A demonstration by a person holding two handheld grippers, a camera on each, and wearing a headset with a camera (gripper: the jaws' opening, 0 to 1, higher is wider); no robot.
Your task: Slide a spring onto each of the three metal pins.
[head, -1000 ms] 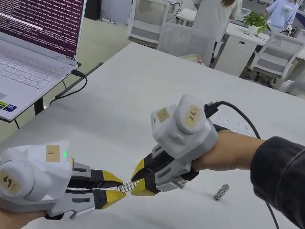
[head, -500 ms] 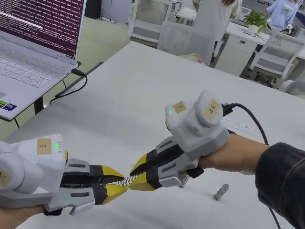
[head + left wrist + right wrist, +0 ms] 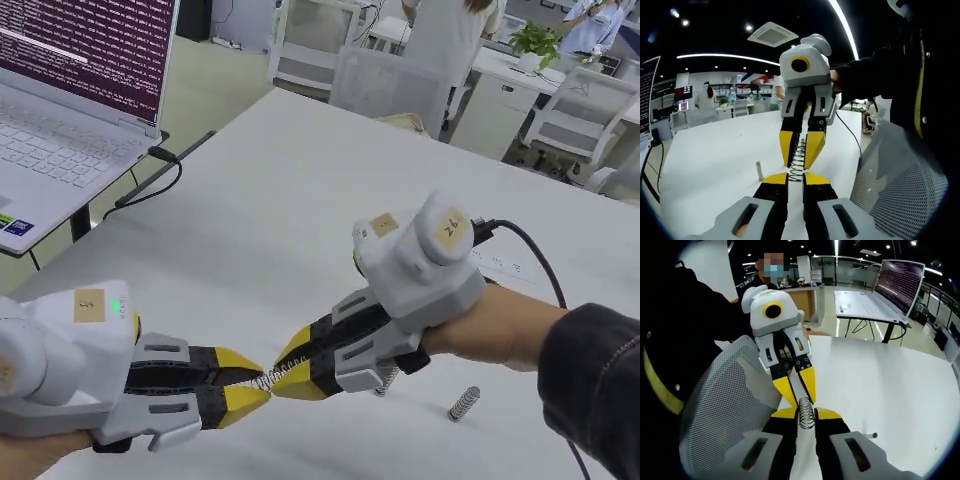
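**First spring mid-air, no pin visibly fitted yet**
The right gripper (image 3: 285,372) clasps a spring (image 3: 265,380) above the table (image 3: 300,200). The left gripper (image 3: 255,385) has its jaws pinched together at the spring's left end, on what cannot be told. A loose spring (image 3: 463,403) lies to the right, a second loose spring (image 3: 385,378) lies behind the right gripper, and a bare pin (image 3: 759,171) waits nearby.

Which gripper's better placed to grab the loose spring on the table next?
Right. The loose spring lies on the right gripper's side, near that hand; the left gripper is farther off. Both grip the shared spring, so one must release first.
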